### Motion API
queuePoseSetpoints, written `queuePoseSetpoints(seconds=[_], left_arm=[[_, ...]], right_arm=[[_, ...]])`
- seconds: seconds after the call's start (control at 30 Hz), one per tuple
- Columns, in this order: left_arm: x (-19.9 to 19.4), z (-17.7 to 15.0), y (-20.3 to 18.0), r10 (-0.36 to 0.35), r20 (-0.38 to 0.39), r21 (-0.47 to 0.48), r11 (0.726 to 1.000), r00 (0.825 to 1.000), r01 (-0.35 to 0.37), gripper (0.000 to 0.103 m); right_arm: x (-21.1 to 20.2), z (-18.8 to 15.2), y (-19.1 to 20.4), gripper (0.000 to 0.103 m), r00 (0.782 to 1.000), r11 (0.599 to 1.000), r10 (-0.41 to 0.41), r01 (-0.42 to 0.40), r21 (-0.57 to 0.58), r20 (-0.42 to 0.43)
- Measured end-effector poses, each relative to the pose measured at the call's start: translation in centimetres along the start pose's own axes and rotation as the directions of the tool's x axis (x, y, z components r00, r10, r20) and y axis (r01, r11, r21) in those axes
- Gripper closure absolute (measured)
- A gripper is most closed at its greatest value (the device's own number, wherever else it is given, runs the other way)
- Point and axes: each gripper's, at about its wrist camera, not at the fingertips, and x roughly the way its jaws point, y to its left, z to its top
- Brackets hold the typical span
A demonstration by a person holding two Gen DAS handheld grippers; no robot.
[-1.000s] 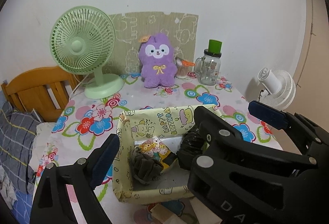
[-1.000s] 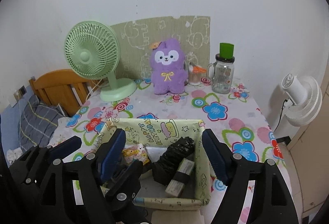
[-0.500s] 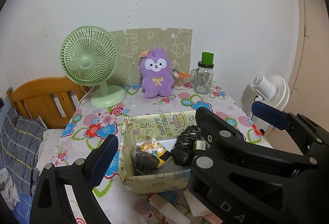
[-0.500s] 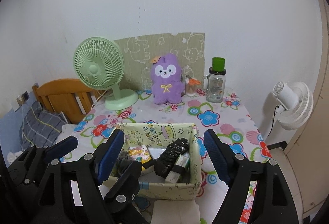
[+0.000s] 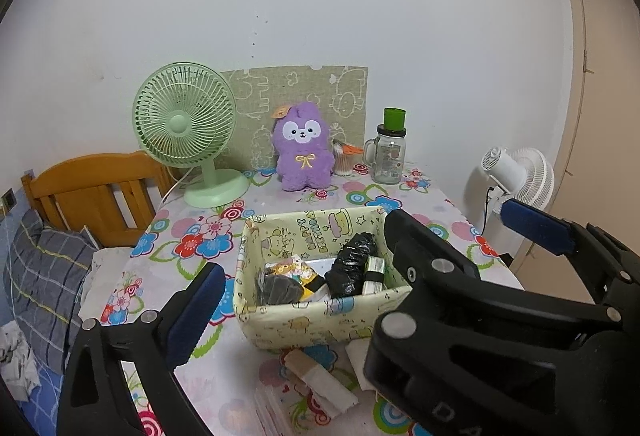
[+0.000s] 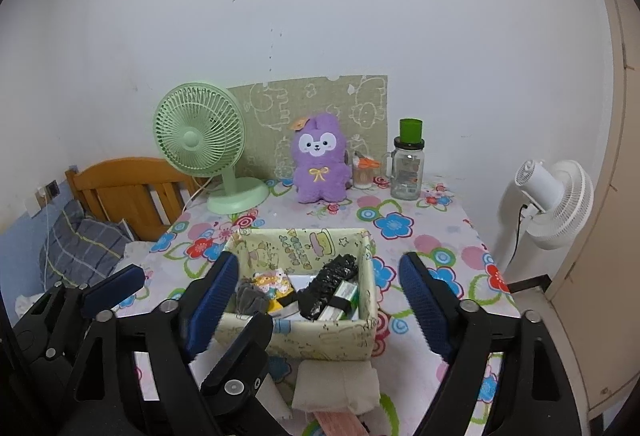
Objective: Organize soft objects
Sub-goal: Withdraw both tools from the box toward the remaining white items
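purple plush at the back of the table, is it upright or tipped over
Upright. The purple plush stands on its feet on the floral tablecloth, face forward, in front of the patterned board, between the green fan and the glass jar.

A table under a flower-printed cloth (image 6: pixel 404 224). A pale yellow cartoon-print fabric box (image 6: pixel 320 336) sits at centre; green desk fan (image 6: pixel 208 148) at eleven o'clock, purple plush rabbit (image 6: pixel 320 164) at twelve, glass mug-jar with green lid (image 6: pixel 408 168) at one, folded cream cloth (image 6: pixel 336 384) at six.

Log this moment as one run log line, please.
left gripper: open, empty, jaws just opening | right gripper: open, empty, jaws just opening | box: holds black roll
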Motion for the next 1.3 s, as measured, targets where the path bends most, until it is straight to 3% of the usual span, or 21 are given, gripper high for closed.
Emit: queuePoseSetpoints(seconds=[0.47,1.3], left_arm=[[-1.4,-3.1,-0.1,0.004,-0.011,-0.014,1.000,1.000,-0.004,0.000],[1.6,-9.3,0.2,-0.013,-0.112,-0.031,0.999,0.994,0.010,0.000]], right_arm=[[-1.8,-3.0,0.4,0.010,1.000,1.000,0.007,-0.006,-0.011,0.014],[1.2,-9.7,0.5,0.010,0.997,1.000,-0.002,0.001,-0.012,-0.083]])
